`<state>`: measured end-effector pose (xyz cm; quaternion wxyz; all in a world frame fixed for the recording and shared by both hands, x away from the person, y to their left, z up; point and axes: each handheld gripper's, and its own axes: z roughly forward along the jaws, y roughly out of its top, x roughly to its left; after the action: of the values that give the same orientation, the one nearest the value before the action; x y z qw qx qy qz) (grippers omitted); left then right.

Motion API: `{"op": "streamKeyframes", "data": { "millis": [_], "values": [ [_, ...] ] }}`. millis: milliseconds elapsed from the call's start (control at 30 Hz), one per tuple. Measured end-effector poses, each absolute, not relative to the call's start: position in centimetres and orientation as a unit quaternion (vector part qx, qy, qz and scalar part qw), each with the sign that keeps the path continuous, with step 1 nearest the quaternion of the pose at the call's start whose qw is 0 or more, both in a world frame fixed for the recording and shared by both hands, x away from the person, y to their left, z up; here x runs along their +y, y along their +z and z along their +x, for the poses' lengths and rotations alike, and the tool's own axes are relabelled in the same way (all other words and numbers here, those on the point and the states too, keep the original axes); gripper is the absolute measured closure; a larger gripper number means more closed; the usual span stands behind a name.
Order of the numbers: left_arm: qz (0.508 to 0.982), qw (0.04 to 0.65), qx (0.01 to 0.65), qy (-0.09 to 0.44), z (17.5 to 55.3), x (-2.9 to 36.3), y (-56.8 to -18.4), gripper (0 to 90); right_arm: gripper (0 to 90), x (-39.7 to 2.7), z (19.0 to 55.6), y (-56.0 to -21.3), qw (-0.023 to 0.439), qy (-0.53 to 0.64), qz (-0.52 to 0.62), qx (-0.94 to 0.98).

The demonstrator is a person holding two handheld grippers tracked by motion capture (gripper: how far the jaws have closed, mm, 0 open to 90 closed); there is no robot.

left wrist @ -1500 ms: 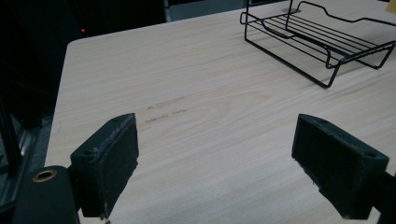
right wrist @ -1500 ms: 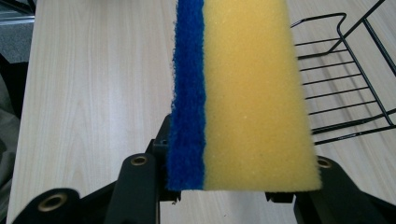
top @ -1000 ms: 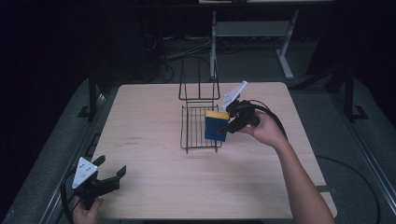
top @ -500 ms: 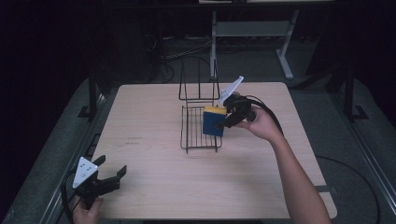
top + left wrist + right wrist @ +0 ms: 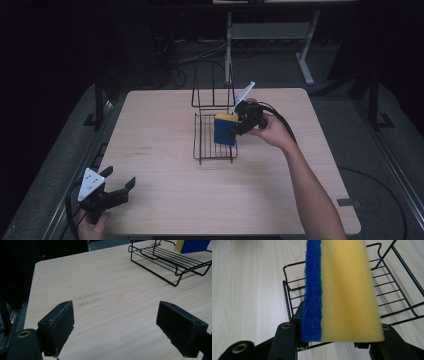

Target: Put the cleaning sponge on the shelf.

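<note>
One hand-held gripper [image 5: 235, 131] clamps a sponge [image 5: 225, 130] above the wire rack [image 5: 214, 150].

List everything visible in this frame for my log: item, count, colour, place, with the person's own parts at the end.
Sponge: one, yellow with a blue scouring layer, held upright over the wire rack in the right gripper.
Wire rack: one, black, near the table's middle, toward the far side, with a tall back frame.
Table: one, light wood.
Metal stand: one, pale grey, on the floor beyond the table.
Cables: several, dark, on the floor behind the table.
Left gripper: one, black with a grey plate, jaws open, at the table's near left corner.
Right gripper: one, black, shut on the sponge.
Left hand: one, bottom left.
Right hand: one, right of the rack.
</note>
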<state>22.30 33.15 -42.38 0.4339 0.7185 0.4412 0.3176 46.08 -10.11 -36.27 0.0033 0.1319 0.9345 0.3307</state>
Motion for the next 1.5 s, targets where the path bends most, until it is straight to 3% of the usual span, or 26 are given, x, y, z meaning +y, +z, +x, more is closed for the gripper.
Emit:
{"op": "streamKeyframes", "data": {
  "millis": [867, 1500],
  "values": [
    [0.719, 0.433, 0.444, 0.314, 22.5, 33.4, -42.5, 14.1, 55.1, -9.5, 47.2, -38.3, -0.001, 0.32, 0.141, 0.937],
    [0.72, 0.433, 0.442, 0.316, 22.4, 33.4, -42.5, 14.1, 34.8, -9.7, 47.2, -38.3, -0.008, 0.31, 0.162, 0.937]
  ]
}}
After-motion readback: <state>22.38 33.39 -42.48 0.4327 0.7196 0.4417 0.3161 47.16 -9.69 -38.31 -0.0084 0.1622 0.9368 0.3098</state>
